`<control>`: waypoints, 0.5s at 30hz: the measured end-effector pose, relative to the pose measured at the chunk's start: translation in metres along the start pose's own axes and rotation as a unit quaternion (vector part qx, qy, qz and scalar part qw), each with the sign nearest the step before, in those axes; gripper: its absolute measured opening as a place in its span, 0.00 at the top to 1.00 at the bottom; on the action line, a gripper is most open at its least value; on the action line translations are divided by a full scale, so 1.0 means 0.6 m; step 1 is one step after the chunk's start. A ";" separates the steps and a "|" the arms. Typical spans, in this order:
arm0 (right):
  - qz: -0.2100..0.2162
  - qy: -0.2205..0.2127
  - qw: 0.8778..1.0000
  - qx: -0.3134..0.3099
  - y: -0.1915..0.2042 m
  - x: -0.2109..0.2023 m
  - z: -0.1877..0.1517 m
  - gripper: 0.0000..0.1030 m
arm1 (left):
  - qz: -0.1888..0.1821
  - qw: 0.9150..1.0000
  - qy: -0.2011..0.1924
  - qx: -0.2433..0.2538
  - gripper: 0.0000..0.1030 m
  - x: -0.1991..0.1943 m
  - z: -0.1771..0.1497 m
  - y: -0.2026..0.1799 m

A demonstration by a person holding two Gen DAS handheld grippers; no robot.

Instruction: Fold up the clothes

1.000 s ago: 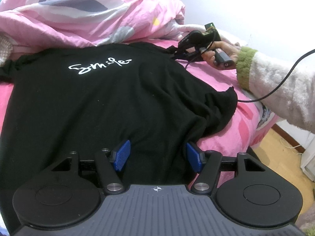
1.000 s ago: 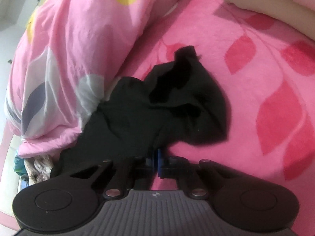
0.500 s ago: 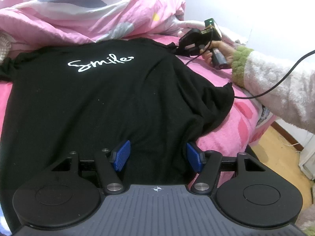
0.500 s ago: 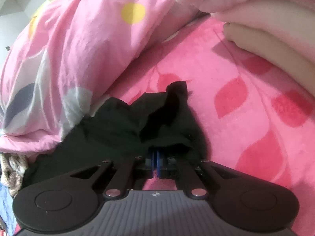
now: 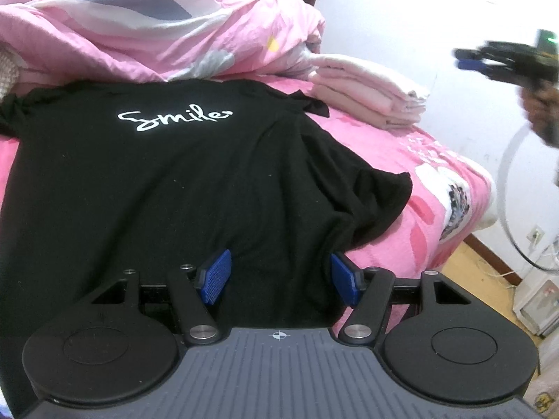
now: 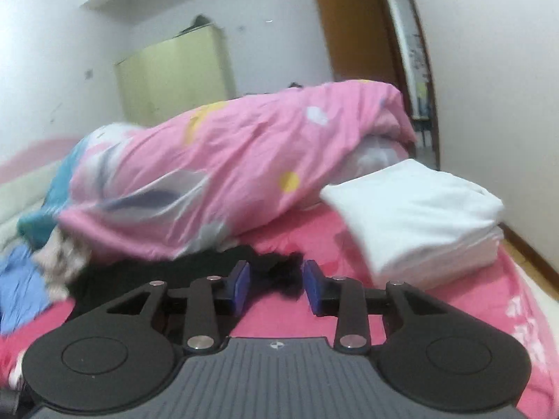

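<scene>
Claw status first. Left claw: blue pads stand well apart, nothing pinched; the lower hem area of the black T-shirt lies below and between them, with no pad seen pressing on cloth. Right claw: jaws have just been opening, and now stand parted with a clear gap; nothing is gripped. Beyond that gap, the crumpled black sleeve lies on the bed (it is not between the pads). From the left wrist view the right claw appears raised in the air at the far right, blurred, carried by a hand, well clear of the garment.

Garment: spread chest-up on the bed's pink leaf-patterned sheet, white "Smile" lettering facing up. Its right side is rumpled into folds toward the bed edge; its left sleeve reaches the picture's left edge.

Surroundings: a bunched pink duvet lies just behind the shirt's collar end. A stack of folded pale pink linen sits near the shirt's right shoulder; the same stack shows white in the right wrist view. Blue and patterned cloth is heaped at the far left of that view. A pale green wardrobe and a brown door stand against the far walls. A wall socket is low on the right wall.
</scene>
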State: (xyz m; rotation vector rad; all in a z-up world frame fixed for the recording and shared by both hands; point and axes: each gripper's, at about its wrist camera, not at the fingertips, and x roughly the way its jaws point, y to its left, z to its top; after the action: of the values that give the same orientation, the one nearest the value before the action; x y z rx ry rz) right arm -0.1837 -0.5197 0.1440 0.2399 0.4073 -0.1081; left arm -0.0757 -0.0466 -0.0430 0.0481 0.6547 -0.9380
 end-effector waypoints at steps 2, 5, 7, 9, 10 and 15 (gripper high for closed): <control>0.011 0.027 1.000 -0.004 0.034 -0.015 -0.042 0.64 | 0.002 1.000 0.000 -0.005 0.39 -0.001 0.000 0.000; 0.042 0.084 0.995 -0.010 0.099 0.009 -0.135 0.64 | 0.006 1.000 0.003 -0.009 0.39 -0.002 0.000 -0.001; 0.072 0.130 0.988 0.045 0.121 0.046 -0.193 0.65 | 0.010 1.000 0.001 -0.005 0.39 -0.006 0.002 -0.005; 0.093 0.136 0.979 0.119 0.122 0.068 -0.226 0.64 | 0.018 1.000 -0.009 0.010 0.39 -0.015 0.005 -0.012; 0.101 0.133 0.973 0.162 0.114 0.080 -0.235 0.64 | 0.021 0.999 -0.018 0.023 0.39 -0.021 0.006 -0.018; 0.101 0.138 0.950 0.263 0.090 0.126 -0.263 0.64 | -0.002 0.993 -0.044 0.109 0.39 -0.028 0.016 -0.068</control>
State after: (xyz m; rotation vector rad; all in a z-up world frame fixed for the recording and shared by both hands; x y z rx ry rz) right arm -0.1664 -0.4321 -0.0156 0.8276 0.6256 0.0230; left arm -0.1086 -0.0621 -0.0165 0.1979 0.4692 -1.0076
